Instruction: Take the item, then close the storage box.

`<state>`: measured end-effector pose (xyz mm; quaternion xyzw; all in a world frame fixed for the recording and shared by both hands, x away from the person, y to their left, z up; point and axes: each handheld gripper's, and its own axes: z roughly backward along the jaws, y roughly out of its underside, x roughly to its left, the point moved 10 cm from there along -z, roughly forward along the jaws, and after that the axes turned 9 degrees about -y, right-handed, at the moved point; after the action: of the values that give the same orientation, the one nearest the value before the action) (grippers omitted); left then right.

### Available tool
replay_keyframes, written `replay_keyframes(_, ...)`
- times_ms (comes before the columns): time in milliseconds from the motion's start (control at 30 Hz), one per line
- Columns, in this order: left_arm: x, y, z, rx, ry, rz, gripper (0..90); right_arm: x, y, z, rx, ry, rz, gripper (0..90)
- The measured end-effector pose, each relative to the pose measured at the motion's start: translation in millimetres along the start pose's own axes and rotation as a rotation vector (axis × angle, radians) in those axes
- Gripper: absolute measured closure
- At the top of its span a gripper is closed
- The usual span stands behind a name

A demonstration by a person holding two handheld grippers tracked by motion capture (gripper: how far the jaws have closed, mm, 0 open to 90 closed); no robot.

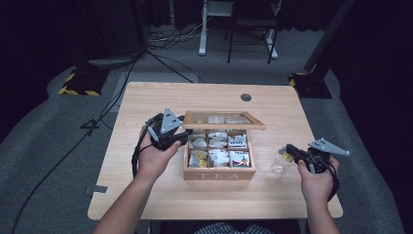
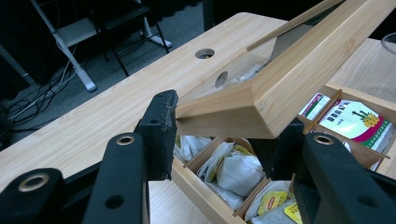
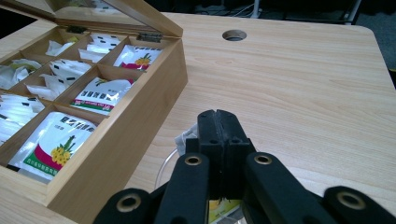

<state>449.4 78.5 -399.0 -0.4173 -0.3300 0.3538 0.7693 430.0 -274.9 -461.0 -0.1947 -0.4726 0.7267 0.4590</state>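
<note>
A wooden tea box (image 1: pixel 219 174) marked TEA sits mid-table, its compartments holding several tea sachets. Its glass-paned lid (image 1: pixel 224 119) is raised to about level. My left gripper (image 1: pixel 187 136) is shut on the lid's front edge; in the left gripper view the lid's wooden frame (image 2: pixel 280 84) sits between the black jaws of the left gripper (image 2: pixel 219 140). To the right of the box, my right gripper (image 1: pixel 288 148) is shut on a tea bag (image 1: pixel 287 157) over a clear glass cup (image 1: pixel 277 165). In the right gripper view the right gripper (image 3: pixel 218 135) has its jaws pressed together, with the tea bag (image 3: pixel 224 210) and the cup's rim (image 3: pixel 163 170) beneath them.
The box's side wall (image 3: pixel 135 126) stands close to the left of my right gripper. A round cable hole (image 1: pixel 246 97) lies at the table's back. Bare tabletop (image 1: pixel 272 122) spreads right of and behind the box. Chair legs and cables are on the floor beyond.
</note>
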Motion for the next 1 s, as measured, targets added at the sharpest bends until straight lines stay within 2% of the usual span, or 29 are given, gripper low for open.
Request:
replay_keyframes(133, -0.1, 0.2, 0.0, 0.002, 0.0, -0.002, 53.5, 0.5, 0.9, 1.4, -0.002, 0.004, -0.009, 78.9)
replay_keyframes(333, -0.4, 0.6, 0.0, 0.005, 0.001, -0.003, 53.4, 3.2, -3.6, 4.6, 0.001, 0.013, 0.018, 69.5)
replay_keyframes(567, -0.9, 1.7, 0.3, 0.012, 0.002, -0.01, 53.3, -1.2, -9.8, 5.4, 0.025, 0.028, 0.037, 59.3)
replay_keyframes(700, -0.5, 0.6, -0.2, 0.012, -0.001, -0.011, 53.3, -9.9, -14.9, 5.3, 0.03, 0.043, 0.049, 51.2)
replay_keyframes(1000, -1.6, 2.4, 0.0, 0.017, -0.003, -0.016, 53.0, -30.1, -11.4, 10.9, 0.048, 0.085, 0.032, 46.7)
